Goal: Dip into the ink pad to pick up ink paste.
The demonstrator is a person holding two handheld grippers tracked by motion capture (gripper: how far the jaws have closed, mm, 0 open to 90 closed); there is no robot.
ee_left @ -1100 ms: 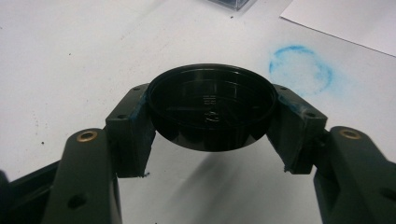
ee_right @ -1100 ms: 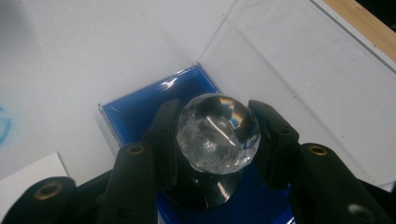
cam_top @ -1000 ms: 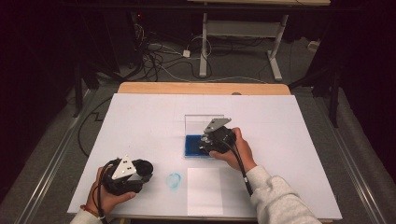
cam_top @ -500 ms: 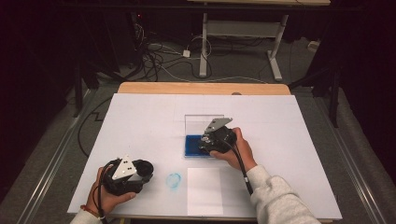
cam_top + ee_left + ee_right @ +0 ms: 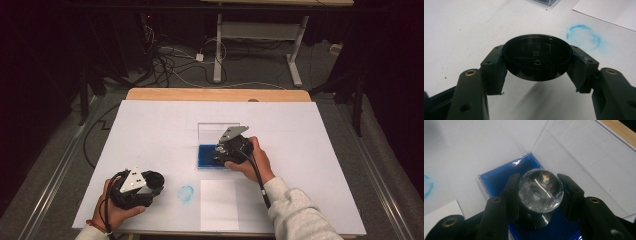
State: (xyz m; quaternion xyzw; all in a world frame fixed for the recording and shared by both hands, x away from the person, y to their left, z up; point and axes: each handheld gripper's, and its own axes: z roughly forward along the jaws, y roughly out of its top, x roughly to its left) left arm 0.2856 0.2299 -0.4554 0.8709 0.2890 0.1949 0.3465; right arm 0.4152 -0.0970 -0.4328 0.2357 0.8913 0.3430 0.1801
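Note:
My left gripper [image 5: 152, 181] [image 5: 537, 51] is shut on a black round cap [image 5: 537, 58], held a little above the white sheet at the table's front left. My right gripper [image 5: 220, 151] [image 5: 539, 180] is shut on a stamp with a clear faceted knob [image 5: 541, 190] and a black base. It holds the stamp over the blue ink pad [image 5: 205, 156] [image 5: 499, 178], which lies in a clear case with its lid [image 5: 218, 131] [image 5: 579, 152] open. Whether the stamp's base touches the pad is hidden.
A blue ring print [image 5: 186, 193] [image 5: 583, 37] marks the white table cover [image 5: 150, 130] between the two hands. A small white paper sheet [image 5: 218, 204] [image 5: 609, 10] lies at the front middle. The wooden table edge [image 5: 215, 94] runs along the far side.

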